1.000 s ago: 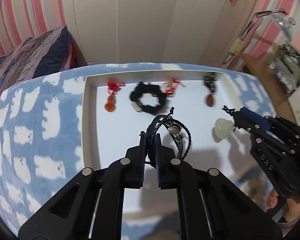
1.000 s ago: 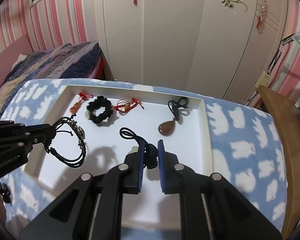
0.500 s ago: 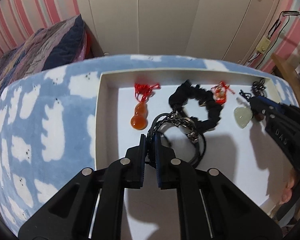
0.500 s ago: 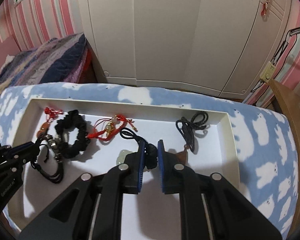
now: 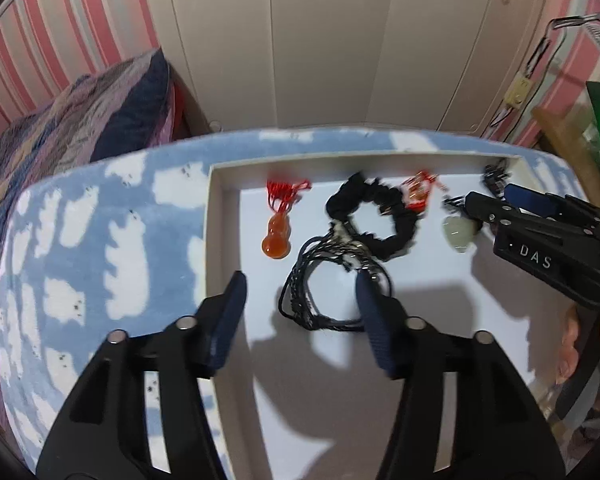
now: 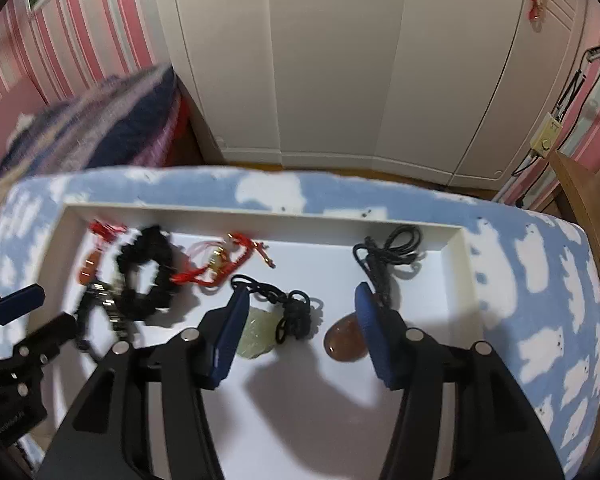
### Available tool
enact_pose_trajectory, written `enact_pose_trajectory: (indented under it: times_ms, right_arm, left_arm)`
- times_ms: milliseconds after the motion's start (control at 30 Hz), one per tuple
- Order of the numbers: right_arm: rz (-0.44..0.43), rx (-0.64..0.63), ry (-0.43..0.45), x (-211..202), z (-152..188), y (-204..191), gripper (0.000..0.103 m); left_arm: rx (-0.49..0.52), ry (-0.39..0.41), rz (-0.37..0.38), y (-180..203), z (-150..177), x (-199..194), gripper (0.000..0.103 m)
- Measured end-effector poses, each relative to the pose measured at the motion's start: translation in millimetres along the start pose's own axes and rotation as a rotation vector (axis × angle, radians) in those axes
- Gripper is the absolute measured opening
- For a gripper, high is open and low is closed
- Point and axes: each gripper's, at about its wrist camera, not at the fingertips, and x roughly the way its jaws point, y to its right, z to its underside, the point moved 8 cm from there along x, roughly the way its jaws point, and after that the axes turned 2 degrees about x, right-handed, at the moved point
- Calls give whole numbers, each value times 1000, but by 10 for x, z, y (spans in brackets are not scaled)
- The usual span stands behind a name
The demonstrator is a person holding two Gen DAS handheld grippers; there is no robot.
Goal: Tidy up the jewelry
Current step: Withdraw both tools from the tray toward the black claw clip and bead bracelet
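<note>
A white tray [image 5: 220,240] holds the jewelry. My left gripper [image 5: 300,284] has its jaws opening. The black cord bracelet [image 5: 328,280] lies loose on the tray between them, beside the orange gourd pendant [image 5: 276,236] and the black scrunchie [image 5: 376,216]. My right gripper [image 6: 302,296] is also opening over the pale jade pendant [image 6: 258,336] and its knotted black cord [image 6: 296,312], which rest free on the tray [image 6: 464,272]. A brown teardrop pendant [image 6: 346,344] lies by its right finger. A red bracelet [image 6: 220,264] sits behind. The left gripper [image 6: 48,312] shows at the left edge.
The tray rests on a blue blanket with white patches [image 5: 80,260]. A quilted bed [image 5: 80,120] is at the left, white wardrobe doors [image 6: 340,80] stand behind, and wooden furniture [image 6: 592,220] is at the right. A person's hand [image 5: 580,340] shows at the lower right.
Both grippers went from shut to open. The bracelet dropped from the left one and the jade pendant's cord from the right one; both now lie on the tray.
</note>
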Motion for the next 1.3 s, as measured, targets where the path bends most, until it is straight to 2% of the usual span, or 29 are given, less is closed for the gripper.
enact_pose_trajectory:
  times_ms: [100, 133, 167, 200, 267, 367, 567, 633, 667, 767, 900, 1067, 1167, 1300]
  right_arm:
    - [-2, -12, 64, -365, -37, 24, 58]
    - [-2, -19, 93, -517, -37, 44, 62]
    - [6, -21, 126, -690, -32, 74, 70]
    - [13, -23, 148, -810, -22, 107, 78]
    - [16, -34, 206, -1153, 50, 149, 85]
    - [25, -40, 239, -1486, 203, 232, 87]
    - [23, 27, 231, -1821, 616, 399, 92]
    - [43, 43, 224, -1907, 771, 423, 94]
    - [52, 49, 224, -1960, 863, 438, 97]
    - [77, 39, 225, -2081, 1110, 440, 98]
    - [137, 26, 214, -2216, 1355, 464, 98]
    - [159, 43, 211, -2363, 1589, 472, 98]
    - [143, 29, 205, -2441, 1708, 416, 98]
    - [172, 0, 205, -2544, 1836, 372, 98]
  left_arm:
    - [-17, 33, 34, -51, -18, -257, 69]
    - [-32, 51, 64, -82, -5, -402, 76]
    - [-44, 69, 81, -128, 8, -517, 85]
    - [-57, 88, 89, -179, 23, -632, 89]
    - [-86, 132, 101, -337, 90, -914, 93]
    - [-115, 152, 102, -541, 256, -1220, 98]
    - [-103, 180, 1, -817, 688, -1646, 100]
    - [-103, 155, -27, -925, 899, -1762, 100]
    - [-104, 144, -30, -963, 993, -1750, 100]
    - [-102, 142, -20, -1010, 1290, -1806, 100]
    - [-105, 158, -87, -1168, 1649, -1948, 100]
    - [-109, 175, -99, -1220, 1903, -2103, 100]
    - [-92, 188, -98, -1188, 1999, -2196, 100]
    - [-73, 203, -86, -1121, 2121, -2274, 100]
